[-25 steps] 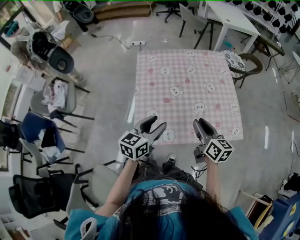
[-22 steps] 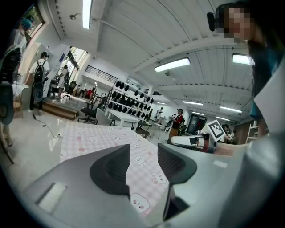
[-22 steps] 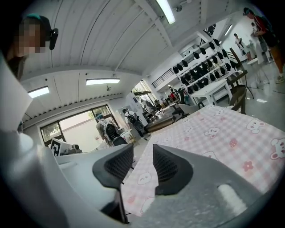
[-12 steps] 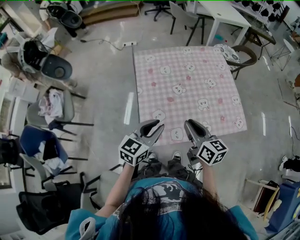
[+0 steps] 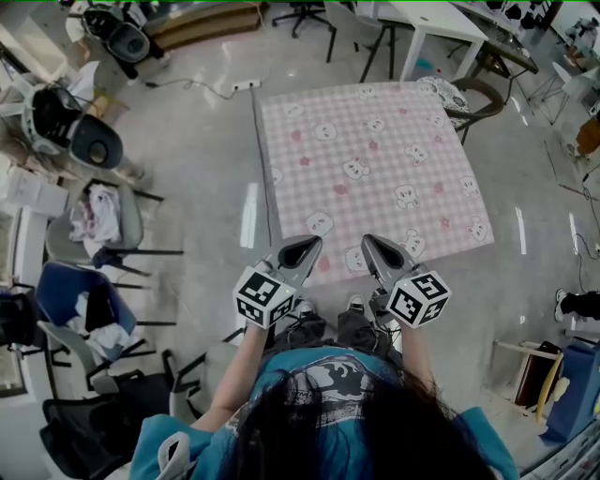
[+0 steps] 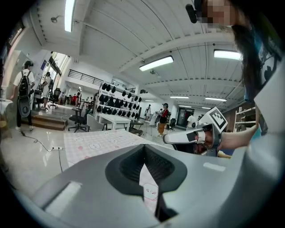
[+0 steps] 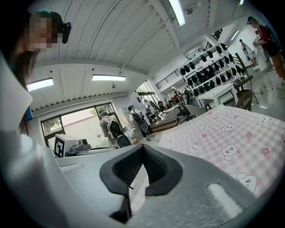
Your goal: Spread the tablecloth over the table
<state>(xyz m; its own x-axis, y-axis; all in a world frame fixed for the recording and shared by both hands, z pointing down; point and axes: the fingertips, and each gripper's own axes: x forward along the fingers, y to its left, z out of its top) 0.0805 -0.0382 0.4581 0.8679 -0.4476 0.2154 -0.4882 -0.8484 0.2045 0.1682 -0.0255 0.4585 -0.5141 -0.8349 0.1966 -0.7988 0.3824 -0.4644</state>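
Far left on my head feed, a few chairs (image 5: 94, 141) stand on the glossy floor (image 5: 206, 150), and one has clothes (image 5: 94, 206) heaped on its seat. Next comes the tablecloth (image 5: 375, 159), pink check printed with little bears. It lies flat and open over the bench, which it covers so fully that I see none of the top. Its near edge runs just in front of the operator's shoes.

The left tongs (image 5: 307, 246) point almost level at that near edge, just in from the cloth's left corner. Their own camera shows them clenched: the tips meet, and a strip of the bear-print cloth runs down the slot between the pads. So they are grasping the tablecloth's hem.

The right tongs (image 5: 367, 242) sit a little apart from the left pair, about midway along the same edge and pointing the same way. From their camera I read them as clenched too. A pale strip of fabric is caught between the dark pads, and the rest of the cloth stretches away to the right.

Beyond the cloth's far right corner is a chair with a patterned cushion (image 5: 459, 94), and behind it stands a white table (image 5: 436, 23).
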